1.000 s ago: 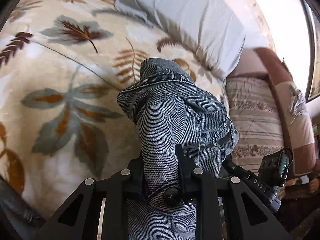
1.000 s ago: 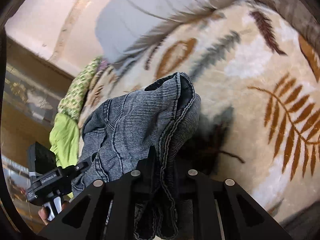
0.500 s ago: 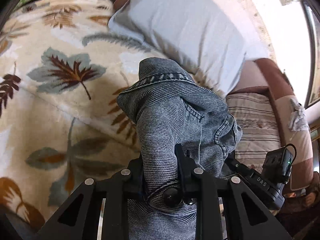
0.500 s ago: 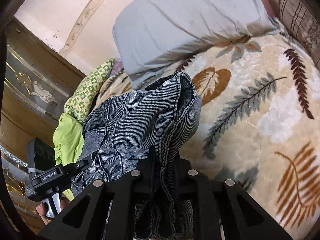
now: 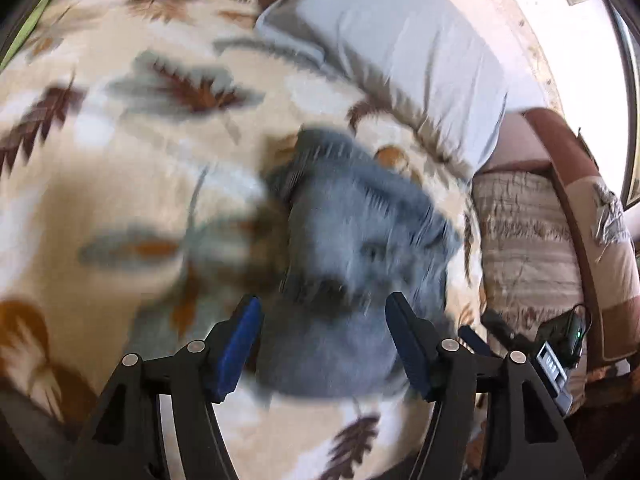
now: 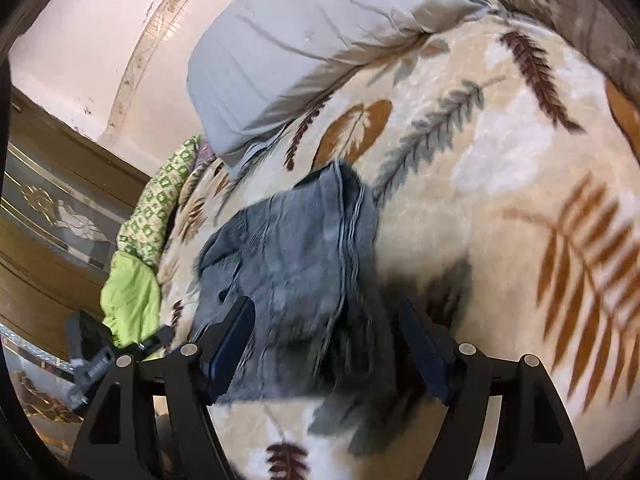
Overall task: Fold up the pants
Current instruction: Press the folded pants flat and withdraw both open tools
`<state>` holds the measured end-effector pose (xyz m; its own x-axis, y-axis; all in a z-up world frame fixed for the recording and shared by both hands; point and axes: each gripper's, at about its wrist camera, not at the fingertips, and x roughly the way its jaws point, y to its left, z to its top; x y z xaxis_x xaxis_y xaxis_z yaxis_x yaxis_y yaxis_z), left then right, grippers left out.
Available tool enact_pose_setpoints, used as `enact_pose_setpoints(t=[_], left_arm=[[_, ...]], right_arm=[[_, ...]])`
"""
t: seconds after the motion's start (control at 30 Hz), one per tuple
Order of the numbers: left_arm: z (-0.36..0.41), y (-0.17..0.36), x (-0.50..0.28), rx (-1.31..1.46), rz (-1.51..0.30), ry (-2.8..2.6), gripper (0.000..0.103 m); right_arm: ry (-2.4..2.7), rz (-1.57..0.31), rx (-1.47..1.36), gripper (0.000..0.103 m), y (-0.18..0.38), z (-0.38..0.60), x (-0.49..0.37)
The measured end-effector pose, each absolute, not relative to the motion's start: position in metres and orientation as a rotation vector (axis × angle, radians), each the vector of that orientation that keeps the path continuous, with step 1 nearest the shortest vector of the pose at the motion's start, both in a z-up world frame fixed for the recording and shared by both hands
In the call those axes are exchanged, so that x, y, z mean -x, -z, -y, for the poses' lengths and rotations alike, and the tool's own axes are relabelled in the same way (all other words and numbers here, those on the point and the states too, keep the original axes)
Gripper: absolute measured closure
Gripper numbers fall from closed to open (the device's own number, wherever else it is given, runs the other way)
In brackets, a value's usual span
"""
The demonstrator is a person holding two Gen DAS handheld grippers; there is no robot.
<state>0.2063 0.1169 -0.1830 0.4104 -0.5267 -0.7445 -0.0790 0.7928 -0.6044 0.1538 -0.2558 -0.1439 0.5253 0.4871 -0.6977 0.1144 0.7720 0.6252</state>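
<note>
Both grippers are spread wide right now, nothing pinched between the fingers of either one. In the left wrist view, the left gripper (image 5: 322, 316) sits at the bottom centre of the frame with its blue-padded fingers apart, and the pants (image 5: 360, 264) lie just beyond them in the middle of the picture: a bunched grey-blue denim heap, badly smeared by blur, so seams and folds cannot be made out there. The heap rests on the leaf-patterned blanket (image 5: 120, 152), which fills the left and centre of that frame. A pale grey pillow (image 5: 392, 40) lies across the upper centre and upper right.

Over to the right wrist view: the right gripper (image 6: 326, 326) is low in the frame, jaws wide, the denim lying between and beyond the two fingers. Here the pants (image 6: 296, 264) are a little sharper, a doubled-over bundle with a stitched edge running up toward the frame's centre, casting a dark shadow on the blanket (image 6: 500, 160) to its right. The pillow (image 6: 304, 40) sits at the top centre. A green patterned cloth (image 6: 152, 216) hangs at the blanket's left edge, and part of the left gripper's body (image 6: 96, 356) shows at the lower left.
</note>
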Motion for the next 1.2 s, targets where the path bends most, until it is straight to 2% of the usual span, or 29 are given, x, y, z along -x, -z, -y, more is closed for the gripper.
enact_pose_setpoints(t=[0.03, 0.07, 0.1, 0.13, 0.23, 0.33, 0.37, 0.4, 0.43, 0.47, 0.6, 0.7, 0.83, 1.0, 1.03, 1.2], left_arm=[[-0.113, 0.194, -0.200, 0.627, -1.157, 0.297, 0.051], [-0.110, 0.196, -0.194, 0.625, -1.173, 0.286, 0.060], [-0.108, 0.201, -0.192, 0.619, -1.181, 0.257, 0.061], [-0.101, 0.205, -0.193, 0.574, -1.163, 0.232, 0.059], [-0.086, 0.201, -0.191, 0.437, -1.148, 0.179, 0.057], [-0.086, 0.178, -0.171, 0.405, -1.093, 0.179, 0.057], [-0.086, 0.173, -0.163, 0.391, -1.074, 0.169, 0.055], [-0.085, 0.165, -0.148, 0.362, -1.040, 0.162, 0.048], [-0.085, 0.160, -0.138, 0.342, -1.027, 0.160, 0.042], [-0.086, 0.153, -0.123, 0.313, -1.014, 0.160, 0.041], [-0.066, 0.134, -0.078, 0.158, -0.962, 0.159, 0.033], [-0.047, 0.107, -0.038, 0.012, -0.890, 0.152, 0.033], [-0.023, 0.071, -0.002, -0.137, -0.782, 0.112, 0.033], [-0.021, 0.023, 0.030, -0.057, -0.705, 0.061, 0.031], [-0.022, 0.018, 0.032, -0.025, -0.715, 0.066, 0.028], [-0.024, 0.008, 0.028, -0.011, -0.823, 0.005, 0.027]], right_arm=[[-0.248, -1.020, -0.681, 0.028, 0.147, 0.253, -0.152], [-0.244, -1.042, -0.667, 0.034, 0.155, 0.248, -0.150], [-0.232, -1.068, -0.626, 0.056, 0.164, 0.241, -0.151], [-0.182, -1.096, -0.554, 0.063, 0.171, 0.234, -0.152], [-0.128, -1.132, -0.537, 0.064, 0.182, 0.229, -0.150], [-0.133, -1.059, -0.498, 0.059, 0.145, 0.226, -0.132], [-0.134, -1.039, -0.493, 0.053, 0.135, 0.227, -0.124], [-0.142, -1.011, -0.492, 0.042, 0.123, 0.227, -0.109], [-0.142, -0.989, -0.494, 0.037, 0.117, 0.227, -0.098], [-0.136, -0.979, -0.490, 0.031, 0.114, 0.225, -0.086], [-0.104, -1.016, -0.450, 0.030, 0.119, 0.214, -0.049], [-0.127, -1.029, -0.408, 0.030, 0.113, 0.206, -0.028], [-0.151, -0.970, -0.291, 0.031, 0.076, 0.186, -0.007], [-0.125, -0.890, -0.221, 0.030, 0.028, 0.182, 0.004], [-0.109, -0.881, -0.212, 0.029, 0.018, 0.181, 0.004], [-0.109, -0.868, -0.215, 0.029, 0.000, 0.181, -0.002]])
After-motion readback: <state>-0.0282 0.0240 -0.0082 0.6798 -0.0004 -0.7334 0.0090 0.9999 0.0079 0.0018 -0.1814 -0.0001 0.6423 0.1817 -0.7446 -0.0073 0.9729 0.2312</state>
